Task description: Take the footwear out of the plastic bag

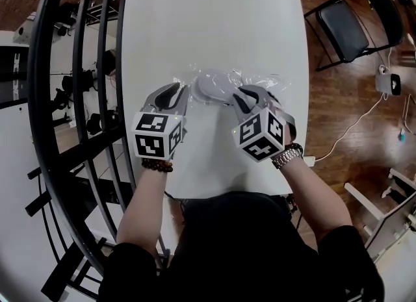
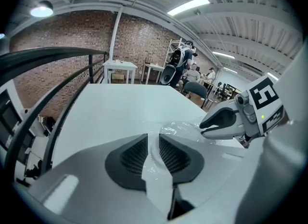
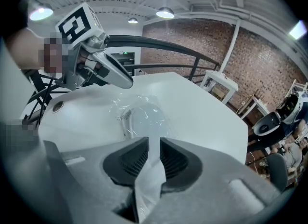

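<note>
Pinching the plastic bag from both sides: my left gripper and right gripper each clamp its film. Pale shoe still inside, mid-table, between the side edges.

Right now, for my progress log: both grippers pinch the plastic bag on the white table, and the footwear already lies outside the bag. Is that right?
Not quite. The footwear lies inside the plastic bag, as the right gripper view shows. The rest holds: the left gripper and the right gripper both pinch the bag on the white table.
</note>
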`<state>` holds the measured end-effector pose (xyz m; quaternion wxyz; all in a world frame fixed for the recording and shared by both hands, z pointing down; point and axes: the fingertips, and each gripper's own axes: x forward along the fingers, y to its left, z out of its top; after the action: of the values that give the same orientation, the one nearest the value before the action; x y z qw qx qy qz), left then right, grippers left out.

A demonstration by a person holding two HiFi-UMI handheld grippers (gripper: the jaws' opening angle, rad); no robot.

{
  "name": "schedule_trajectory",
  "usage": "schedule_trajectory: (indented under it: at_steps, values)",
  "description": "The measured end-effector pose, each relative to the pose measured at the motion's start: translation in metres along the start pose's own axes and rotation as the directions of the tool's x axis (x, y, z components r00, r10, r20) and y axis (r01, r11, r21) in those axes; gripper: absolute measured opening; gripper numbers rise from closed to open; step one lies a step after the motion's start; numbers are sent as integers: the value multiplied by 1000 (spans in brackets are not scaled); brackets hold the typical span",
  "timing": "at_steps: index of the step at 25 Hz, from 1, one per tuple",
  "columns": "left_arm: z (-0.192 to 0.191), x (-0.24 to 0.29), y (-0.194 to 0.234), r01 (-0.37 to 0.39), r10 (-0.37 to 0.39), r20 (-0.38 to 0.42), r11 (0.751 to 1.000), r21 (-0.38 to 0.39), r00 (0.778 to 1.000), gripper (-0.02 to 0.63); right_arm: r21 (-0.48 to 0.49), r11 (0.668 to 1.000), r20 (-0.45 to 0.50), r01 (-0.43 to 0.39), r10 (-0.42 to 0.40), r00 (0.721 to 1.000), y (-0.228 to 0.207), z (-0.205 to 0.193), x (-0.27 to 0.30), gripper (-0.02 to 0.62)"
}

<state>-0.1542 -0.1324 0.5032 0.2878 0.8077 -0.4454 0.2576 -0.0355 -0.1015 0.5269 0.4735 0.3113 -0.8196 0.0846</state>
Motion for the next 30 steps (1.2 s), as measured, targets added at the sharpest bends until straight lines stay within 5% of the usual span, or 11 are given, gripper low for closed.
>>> schedule_trajectory:
  at_steps: [14,23,30]
  values:
    - [-46,9,-6,81,-69,-214,996,48,974,86,-167,984,16,-65,69,998,11,-19,-17,75]
    - [-64,10,-32,219,-197,-300,975,43,933,119,-367,923,22,-111,128,991,17,-31,-23,94]
    - [-77,5,-36,267,-248,-331,964,13,910,163,-347,927,117,-139,190,975,27,1,-42,161]
